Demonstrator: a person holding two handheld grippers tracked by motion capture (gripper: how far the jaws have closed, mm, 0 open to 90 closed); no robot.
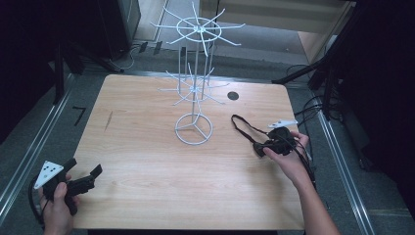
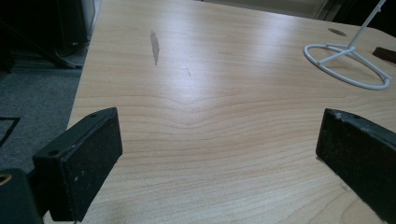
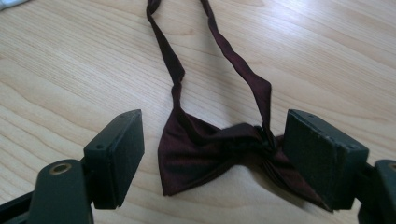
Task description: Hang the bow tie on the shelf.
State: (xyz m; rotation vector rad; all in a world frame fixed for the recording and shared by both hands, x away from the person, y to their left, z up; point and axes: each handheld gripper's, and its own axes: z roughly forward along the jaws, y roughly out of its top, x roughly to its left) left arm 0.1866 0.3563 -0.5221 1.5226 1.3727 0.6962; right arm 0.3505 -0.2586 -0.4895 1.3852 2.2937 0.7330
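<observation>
We find the dark red bow tie (image 3: 219,154) lying flat on the right part of the wooden table (image 1: 147,161), its knot and wings just ahead of our right gripper (image 1: 264,146) and its thin strap (image 3: 212,56) running away in a long loop toward the far edge. Seen through the right gripper view, the bow's long axis runs crosswise, spanning the gap from one jaw to the other; the jaws stand wide apart and empty, the pads not pressing the cloth. So our right hand is plainly the nearer one, and we judge the coming grasp will depend on closing across the bow's middle. Our left gripper (image 1: 90,177) rests well apart at the near left corner, jaws open over bare wood. Behind the bow tie stands a white wire rack (image 1: 195,98) on its ring base; around the table we see grey floor and dark equipment.
</observation>
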